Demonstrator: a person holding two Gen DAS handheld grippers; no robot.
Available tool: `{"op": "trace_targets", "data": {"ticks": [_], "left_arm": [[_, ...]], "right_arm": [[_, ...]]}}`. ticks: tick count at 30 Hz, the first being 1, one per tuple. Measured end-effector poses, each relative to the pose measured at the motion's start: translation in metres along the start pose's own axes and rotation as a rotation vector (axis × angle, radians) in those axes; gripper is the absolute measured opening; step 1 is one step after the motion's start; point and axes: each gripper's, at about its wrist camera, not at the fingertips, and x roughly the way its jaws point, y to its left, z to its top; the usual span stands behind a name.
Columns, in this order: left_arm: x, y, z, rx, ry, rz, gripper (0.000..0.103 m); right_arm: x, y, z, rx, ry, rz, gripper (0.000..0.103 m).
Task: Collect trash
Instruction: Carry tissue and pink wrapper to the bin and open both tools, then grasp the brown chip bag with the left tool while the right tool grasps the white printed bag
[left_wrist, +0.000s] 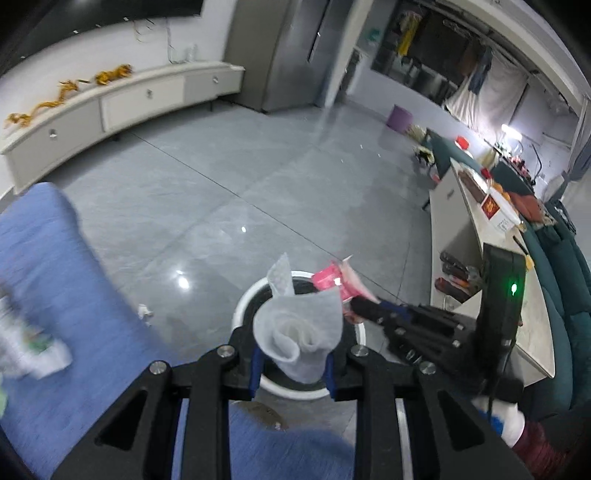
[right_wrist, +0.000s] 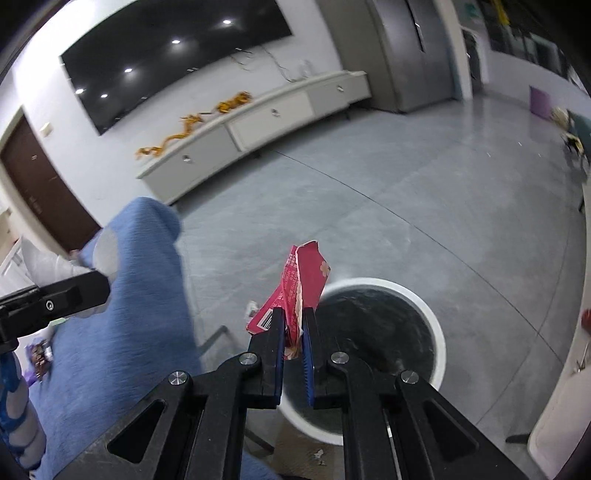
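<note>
Trash: a rolled white tissue sheet (left_wrist: 299, 332) and a torn red wrapper (right_wrist: 299, 291), both held above the white waste bin (right_wrist: 437, 334).
Left hand-held gripper (left_wrist: 293, 363): clamped on the tissue roll, directly over the bin's near rim.
Right hand-held gripper (right_wrist: 293, 332): jaws together on the wrapper's lower end, just left of the bin's mouth.
Left wrist view only: the right hand-held gripper reaching in from the right with the wrapper at the bin's far rim; a cluttered bench (left_wrist: 480, 221) and dark green sofa (left_wrist: 569, 295) right of the bin; a crumpled white scrap (left_wrist: 145, 312) on the floor left of the bin.
Right wrist view only: a wall television (right_wrist: 173, 55) and brown door (right_wrist: 40, 184), far beyond the bin; the bin's black liner.
Look: tissue soft, curled into a loose cone; wrapper creased, pink-red with a flower mark.
Writing: a barcode on the wrapper's lower left; its print is too blurred to read.
</note>
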Motion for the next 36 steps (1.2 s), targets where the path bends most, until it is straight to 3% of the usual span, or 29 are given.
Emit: {"op": "trace_targets", "data": {"ticks": [3, 4, 5, 7, 9, 16, 30, 36], "left_arm": [[0.033, -0.006, 0.013, -0.011, 0.044, -0.024, 0.029], [0.044, -0.008, 0.017, -0.022, 0.061, -0.036, 0.031], [0.053, -0.008, 0.02, -0.034, 0.075, -0.048, 0.033], [0.065, -0.008, 0.025, -0.06, 0.092, -0.064, 0.054], [0.069, -0.007, 0.026, -0.075, 0.089, -0.066, 0.06], [0.044, -0.008, 0.018, -0.063, 0.021, -0.022, 0.06], [-0.073, 0.033, -0.043, -0.084, -0.106, 0.13, 0.06], [-0.129, 0.063, -0.075, -0.15, -0.182, 0.172, 0.06]], "right_arm": [[0.017, -0.02, 0.001, 0.021, 0.031, -0.043, 0.011], [0.022, -0.024, 0.001, 0.027, 0.042, -0.052, 0.02], [0.026, -0.03, 0.0, 0.035, 0.052, -0.064, 0.039], [0.029, -0.041, -0.004, 0.053, 0.055, -0.087, 0.059], [0.03, -0.048, -0.007, 0.071, 0.058, -0.102, 0.059], [0.016, -0.05, -0.012, 0.087, 0.057, -0.109, 0.059], [-0.039, 0.051, -0.007, -0.083, -0.032, -0.013, 0.059], [-0.063, 0.097, -0.003, -0.159, -0.072, 0.017, 0.059]]}}
